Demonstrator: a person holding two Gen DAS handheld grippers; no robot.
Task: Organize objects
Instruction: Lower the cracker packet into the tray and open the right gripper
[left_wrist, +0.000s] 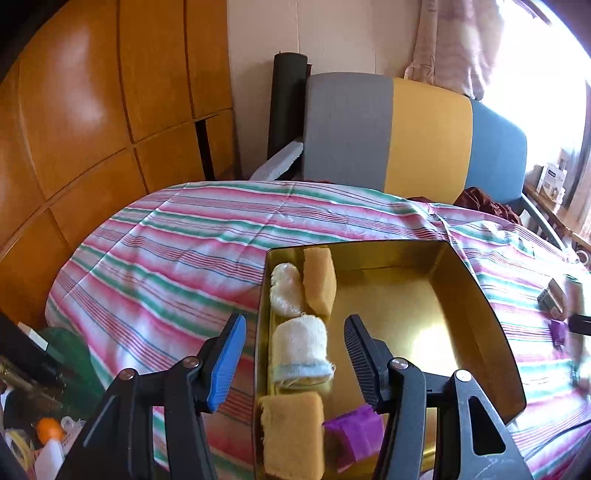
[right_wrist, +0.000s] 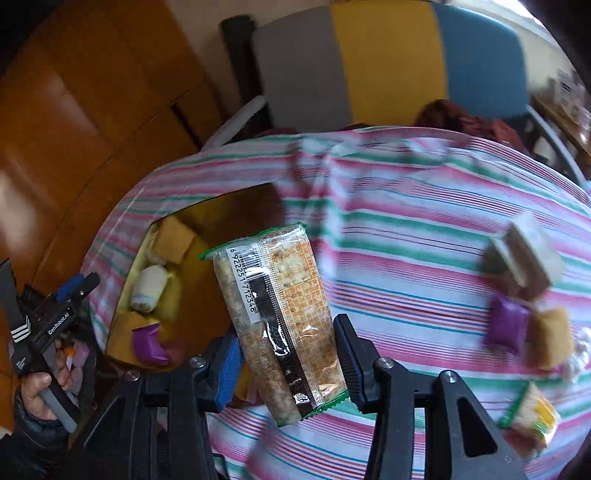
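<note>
Left wrist view: the left gripper (left_wrist: 295, 363) hangs over the near-left corner of the shiny gold rectangular tin (left_wrist: 476, 291), jaws apart with nothing pressed between them. A rolled white towel with a pale blue edge (left_wrist: 301, 350) lies in the tin right below the gap, long axis pointing away.

Right wrist view: the right gripper (right_wrist: 286, 363) is clamped on a clear-and-orange plastic cracker packet (right_wrist: 280, 317), its long axis sticking out ahead between the jaws. The tin sits to its left and ahead, so I'd guess the packet has to go that way.
</note>
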